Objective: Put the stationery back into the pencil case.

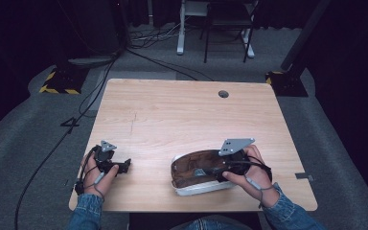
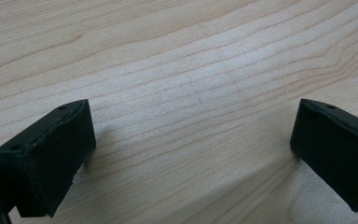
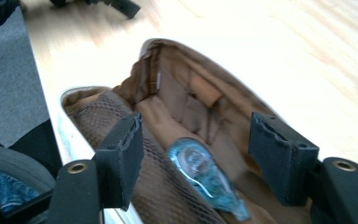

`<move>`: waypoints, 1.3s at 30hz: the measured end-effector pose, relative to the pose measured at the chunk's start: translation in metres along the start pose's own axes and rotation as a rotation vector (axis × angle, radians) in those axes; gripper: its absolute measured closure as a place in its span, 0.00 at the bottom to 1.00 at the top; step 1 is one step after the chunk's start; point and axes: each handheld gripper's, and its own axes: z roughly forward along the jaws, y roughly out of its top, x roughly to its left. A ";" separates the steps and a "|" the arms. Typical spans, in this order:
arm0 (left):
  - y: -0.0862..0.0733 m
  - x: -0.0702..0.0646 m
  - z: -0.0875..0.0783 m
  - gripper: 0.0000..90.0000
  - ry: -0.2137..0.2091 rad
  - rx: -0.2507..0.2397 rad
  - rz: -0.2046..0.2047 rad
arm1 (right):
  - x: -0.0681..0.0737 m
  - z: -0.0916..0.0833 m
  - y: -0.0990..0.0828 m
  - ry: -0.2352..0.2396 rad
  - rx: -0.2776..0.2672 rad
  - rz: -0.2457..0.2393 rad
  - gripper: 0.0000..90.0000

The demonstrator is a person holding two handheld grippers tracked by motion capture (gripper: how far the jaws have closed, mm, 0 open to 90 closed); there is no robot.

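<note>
Inside the open pouch (image 3: 186, 112), a white-edged case with brown fabric lining and a mesh pocket, lay a translucent blue correction-tape dispenser (image 3: 205, 179), resting on the lining near the mesh. The pouch (image 1: 196, 172) sat on the near right part of the light wooden desk (image 1: 182, 115), mouth gaping upward.

Right tongs (image 3: 205, 163) hovered at the pouch's opening, jaws spread wide, one to each side of the dispenser, gripping nothing. From the high view the right tongs (image 1: 220, 167) reached into the pouch from its right end, held in the person's right hand (image 1: 254, 175), grey three-cornered plate on top, denim sleeve behind.

Left tongs (image 2: 191, 140) were held low over bare wood grain, jaws far apart, nothing between them. In the high view the left tongs (image 1: 120, 166) sat near the desk's near left edge in the left hand (image 1: 96, 172), well apart from the pouch.

Far side of the desk had a round cable hole (image 1: 223, 94). Beyond: grey carpet, black cables (image 1: 76, 115), a white-legged frame (image 1: 182, 28), yellow-and-black striped stand base (image 1: 60, 81).
</note>
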 end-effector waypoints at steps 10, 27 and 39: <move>0.000 0.000 0.000 0.00 0.000 -0.001 -0.001 | -0.033 -0.025 -0.008 -0.061 -0.069 0.051 0.26; 0.001 0.001 0.001 0.00 -0.002 -0.003 0.001 | -0.092 -0.045 -0.039 -0.182 -0.117 0.165 0.19; 0.002 0.001 0.002 0.00 -0.007 0.000 0.005 | -0.131 -0.040 -0.073 -0.270 -0.071 0.216 0.21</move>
